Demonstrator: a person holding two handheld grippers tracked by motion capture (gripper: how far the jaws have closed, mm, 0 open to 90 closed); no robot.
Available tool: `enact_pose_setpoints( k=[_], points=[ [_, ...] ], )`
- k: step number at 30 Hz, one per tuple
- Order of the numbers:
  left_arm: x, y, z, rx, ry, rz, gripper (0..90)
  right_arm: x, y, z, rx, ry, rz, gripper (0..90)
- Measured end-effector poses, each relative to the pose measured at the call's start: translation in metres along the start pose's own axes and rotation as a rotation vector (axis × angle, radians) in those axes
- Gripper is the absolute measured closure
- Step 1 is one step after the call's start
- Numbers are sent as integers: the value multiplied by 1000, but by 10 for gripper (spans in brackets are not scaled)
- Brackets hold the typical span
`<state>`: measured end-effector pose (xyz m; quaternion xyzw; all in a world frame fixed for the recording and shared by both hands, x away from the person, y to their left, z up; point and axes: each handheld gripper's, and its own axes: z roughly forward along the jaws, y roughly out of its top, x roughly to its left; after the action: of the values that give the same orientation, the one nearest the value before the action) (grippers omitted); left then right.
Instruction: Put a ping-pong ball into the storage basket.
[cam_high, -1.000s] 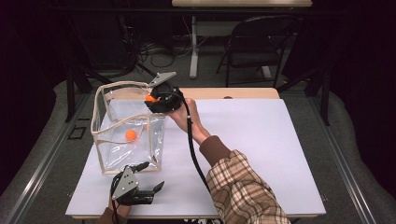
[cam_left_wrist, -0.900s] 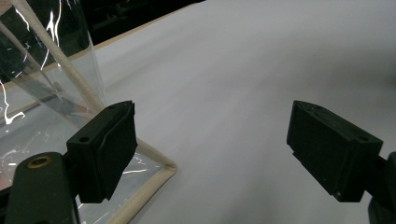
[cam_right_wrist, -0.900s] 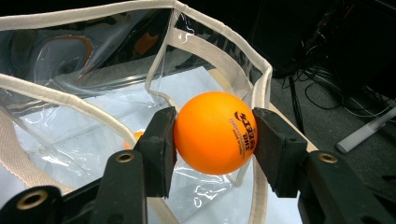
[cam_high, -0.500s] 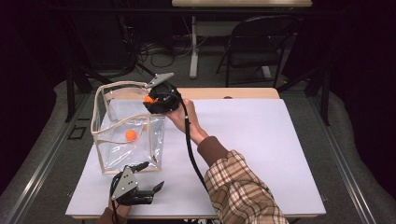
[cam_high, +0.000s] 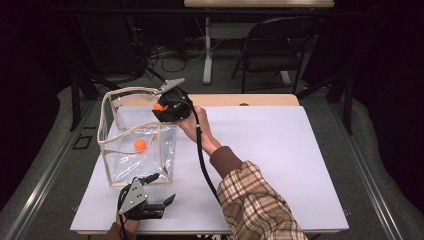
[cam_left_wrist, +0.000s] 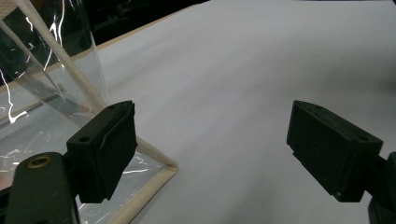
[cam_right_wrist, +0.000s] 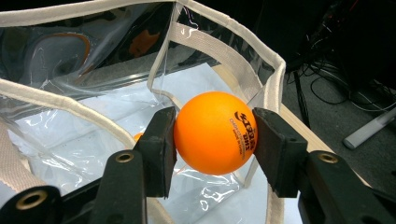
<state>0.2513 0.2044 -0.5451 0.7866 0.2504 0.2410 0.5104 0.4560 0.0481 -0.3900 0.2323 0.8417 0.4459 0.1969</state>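
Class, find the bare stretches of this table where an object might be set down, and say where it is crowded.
Free: the white table right of the sleeve. Crowded: the left, with the clear bag, right gripper and left gripper.

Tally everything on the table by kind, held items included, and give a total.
Orange ping-pong balls: 2, one clamped in the right tool, one lying inside the bag.
Clear plastic bag with beige trim: 1.
Total: 3.

The bag (cam_right_wrist: 70, 154) is clear glossy plastic with cream woven cloth edges. The orange ball (cam_right_wrist: 215, 132) looks smooth, matt plastic. The table (cam_high: 280, 150) is matt white.
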Motion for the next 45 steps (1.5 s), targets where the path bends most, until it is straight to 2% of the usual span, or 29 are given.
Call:
enact_pose_setpoints(
  k=[45],
  points=[
    [0,0,0,-4,-3,-3,160,4,-3,18,54,32,18,506]
  ],
)
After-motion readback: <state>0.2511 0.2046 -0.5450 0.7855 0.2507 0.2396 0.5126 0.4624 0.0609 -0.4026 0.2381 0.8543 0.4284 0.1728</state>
